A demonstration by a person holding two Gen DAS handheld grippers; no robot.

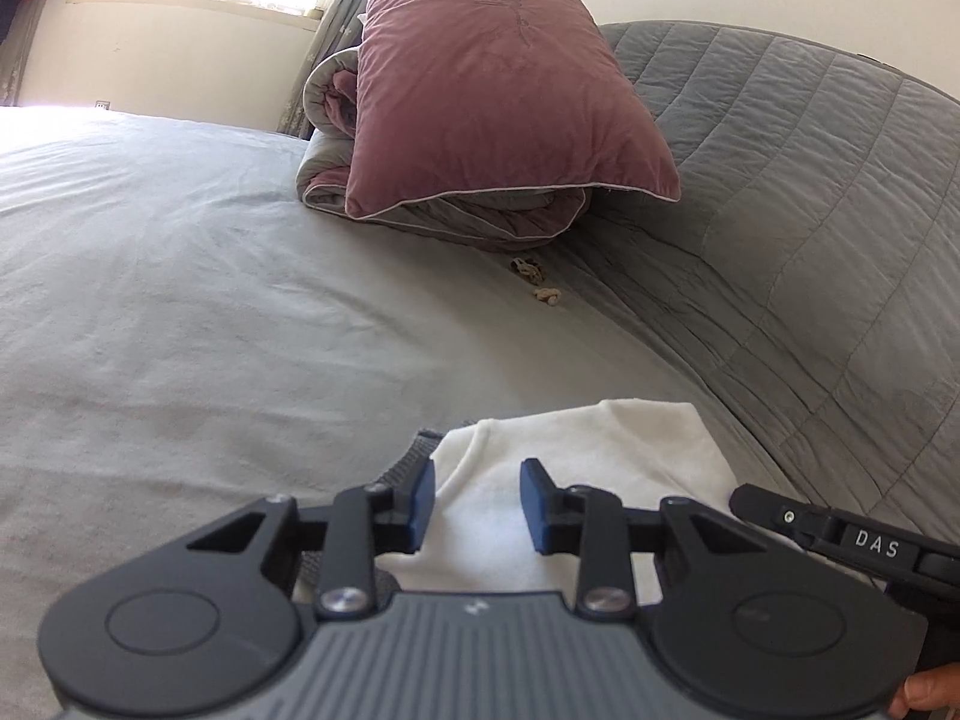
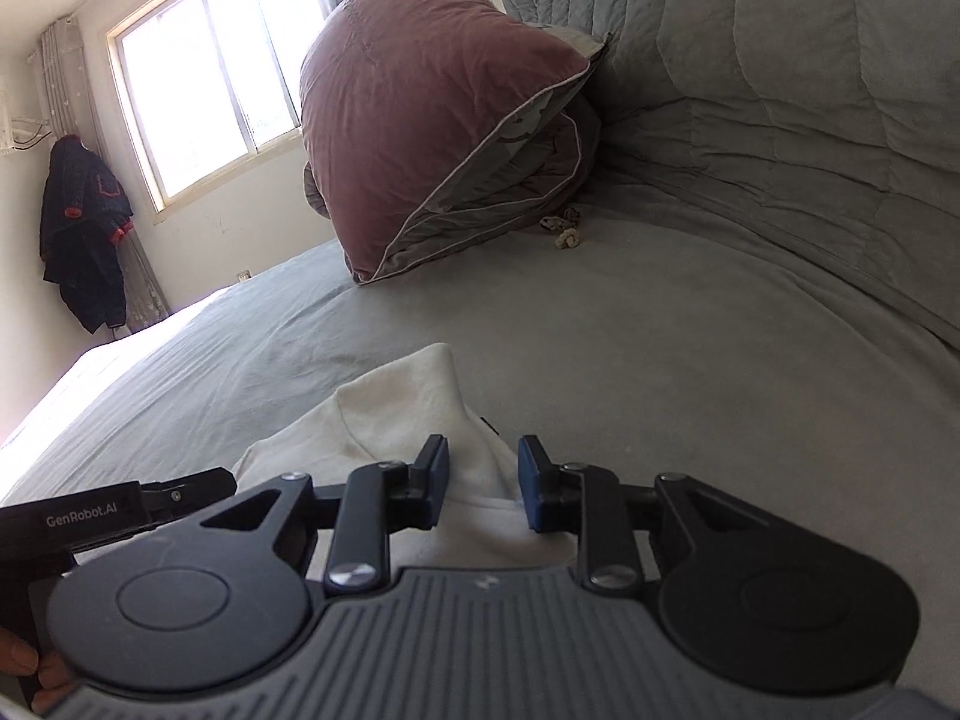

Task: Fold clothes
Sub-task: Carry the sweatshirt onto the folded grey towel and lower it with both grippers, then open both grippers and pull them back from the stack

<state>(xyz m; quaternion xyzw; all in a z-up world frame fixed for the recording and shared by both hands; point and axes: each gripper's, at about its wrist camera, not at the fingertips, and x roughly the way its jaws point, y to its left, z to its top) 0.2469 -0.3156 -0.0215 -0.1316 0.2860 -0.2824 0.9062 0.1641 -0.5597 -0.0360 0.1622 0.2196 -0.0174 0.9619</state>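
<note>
A white garment (image 1: 576,450) lies on the grey bed sheet (image 1: 210,300), partly folded. My left gripper (image 1: 477,507) is open just above it, its blue pads apart with nothing between them. In the right wrist view the same white garment (image 2: 396,414) lies under my right gripper (image 2: 483,483), which is open and empty. The right gripper's body shows at the right edge of the left wrist view (image 1: 840,531). The left gripper's body shows at the left of the right wrist view (image 2: 120,510). The near part of the garment is hidden by the grippers.
A mauve pillow (image 1: 498,78) leans on a rolled grey and mauve quilt (image 1: 336,120) at the bed's far side. A grey quilted cover (image 1: 810,210) rises along the right. Small beige scraps (image 1: 534,279) lie near the pillow. A dark coat (image 2: 84,234) hangs by the window (image 2: 210,78).
</note>
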